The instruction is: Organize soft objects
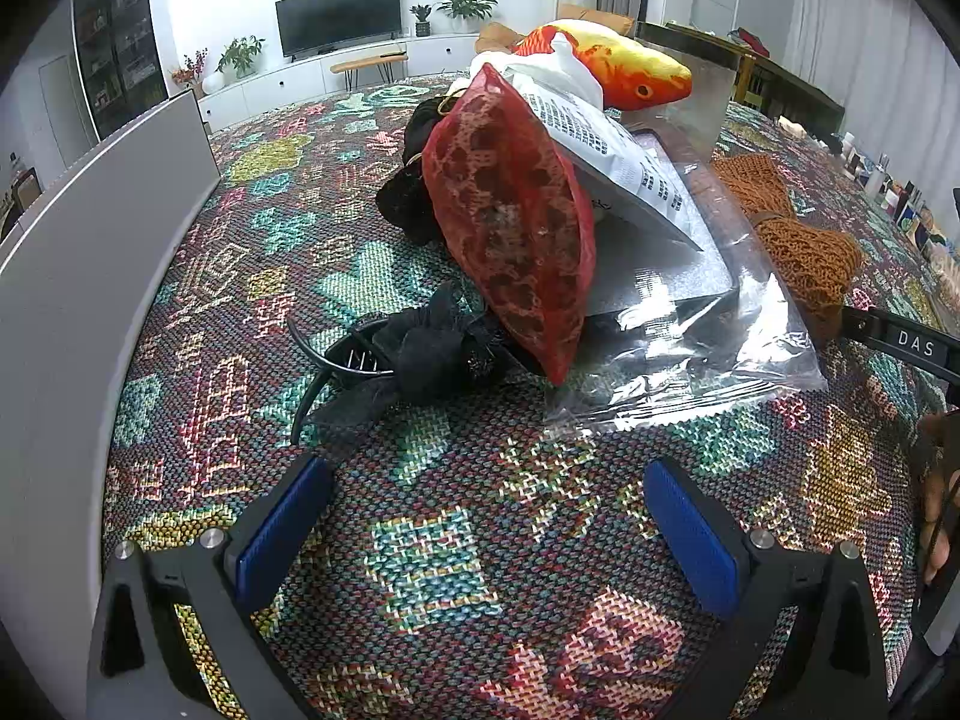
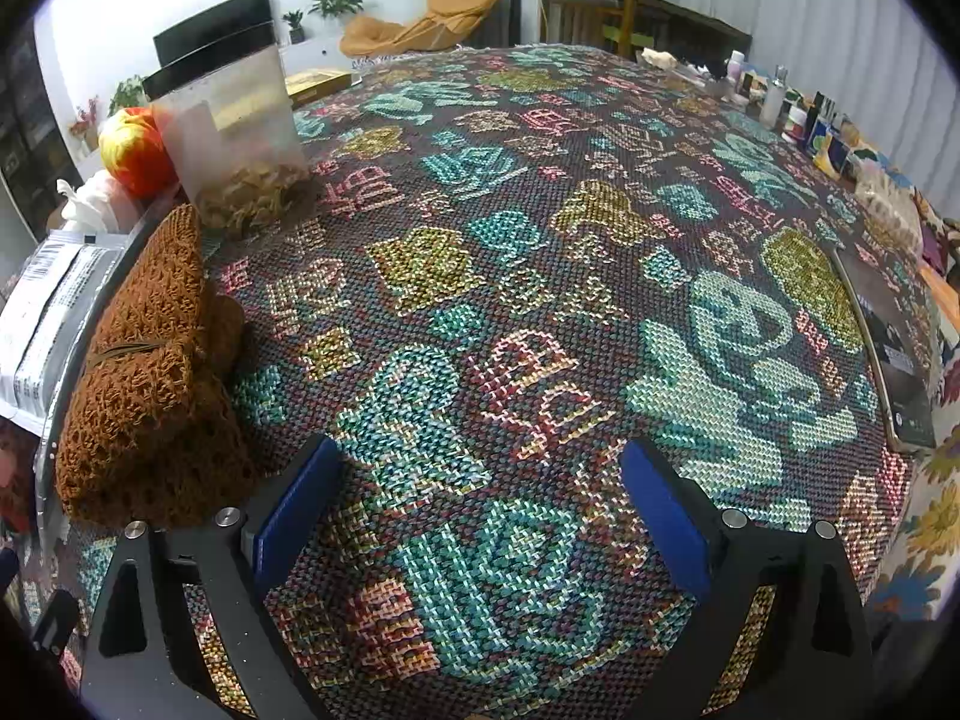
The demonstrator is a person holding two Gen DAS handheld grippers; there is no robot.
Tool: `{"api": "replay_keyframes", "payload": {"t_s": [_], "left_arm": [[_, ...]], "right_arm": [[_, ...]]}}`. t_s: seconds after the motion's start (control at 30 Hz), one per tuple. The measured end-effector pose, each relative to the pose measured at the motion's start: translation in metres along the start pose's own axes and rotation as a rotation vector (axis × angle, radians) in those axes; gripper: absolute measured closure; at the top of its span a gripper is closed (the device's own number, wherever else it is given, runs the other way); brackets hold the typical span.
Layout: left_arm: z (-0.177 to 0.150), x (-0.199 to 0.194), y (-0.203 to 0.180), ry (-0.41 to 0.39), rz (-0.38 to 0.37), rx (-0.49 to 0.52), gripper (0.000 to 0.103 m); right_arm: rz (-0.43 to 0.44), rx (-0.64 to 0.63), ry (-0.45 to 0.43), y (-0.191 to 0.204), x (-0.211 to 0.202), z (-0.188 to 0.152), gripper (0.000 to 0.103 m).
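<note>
A red mesh pouch [image 1: 510, 222] leans on a pile in the left wrist view, with a black fabric hair clip [image 1: 414, 354] at its foot. An orange plush fish [image 1: 612, 63] lies behind. A brown knitted cloth [image 1: 798, 246] lies to the right; it also shows in the right wrist view [image 2: 150, 372]. My left gripper [image 1: 486, 534] is open and empty, short of the clip. My right gripper [image 2: 480, 510] is open and empty over the patterned tablecloth [image 2: 540, 240], with the knitted cloth beside its left finger.
A clear plastic bag [image 1: 690, 354], a white printed packet [image 1: 606, 138] and a grey box [image 1: 654, 264] sit in the pile. A grey panel [image 1: 90, 240] stands at the left. A clear container [image 2: 240, 132] stands far left; bottles [image 2: 780, 102] line the far right edge.
</note>
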State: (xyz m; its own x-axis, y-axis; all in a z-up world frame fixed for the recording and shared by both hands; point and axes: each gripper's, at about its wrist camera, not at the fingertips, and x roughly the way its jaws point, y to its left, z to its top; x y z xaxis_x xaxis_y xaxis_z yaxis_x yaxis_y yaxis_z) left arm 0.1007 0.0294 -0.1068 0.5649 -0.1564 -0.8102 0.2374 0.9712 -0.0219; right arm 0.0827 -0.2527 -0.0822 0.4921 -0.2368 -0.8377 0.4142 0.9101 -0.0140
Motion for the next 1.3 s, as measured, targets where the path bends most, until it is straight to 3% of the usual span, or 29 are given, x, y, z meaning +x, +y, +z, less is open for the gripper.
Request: {"api": "replay_keyframes", "payload": {"t_s": [1.13,1.2,1.3], "left_arm": [[0.0,0.0,0.001,0.001,-0.002,0.0,0.0],[0.0,0.0,0.001,0.001,-0.002,0.0,0.0],[0.0,0.0,0.001,0.0,-0.003,0.0,0.0]], "right_arm": [[0.001,0.003,0.0,0.0,0.001,0.0,0.006],[0.024,0.015,0.0,-0.003,0.0,0.001,0.006],[0.13,0.121,-0.029,-0.022,-0.004,0.003,0.007]]}}
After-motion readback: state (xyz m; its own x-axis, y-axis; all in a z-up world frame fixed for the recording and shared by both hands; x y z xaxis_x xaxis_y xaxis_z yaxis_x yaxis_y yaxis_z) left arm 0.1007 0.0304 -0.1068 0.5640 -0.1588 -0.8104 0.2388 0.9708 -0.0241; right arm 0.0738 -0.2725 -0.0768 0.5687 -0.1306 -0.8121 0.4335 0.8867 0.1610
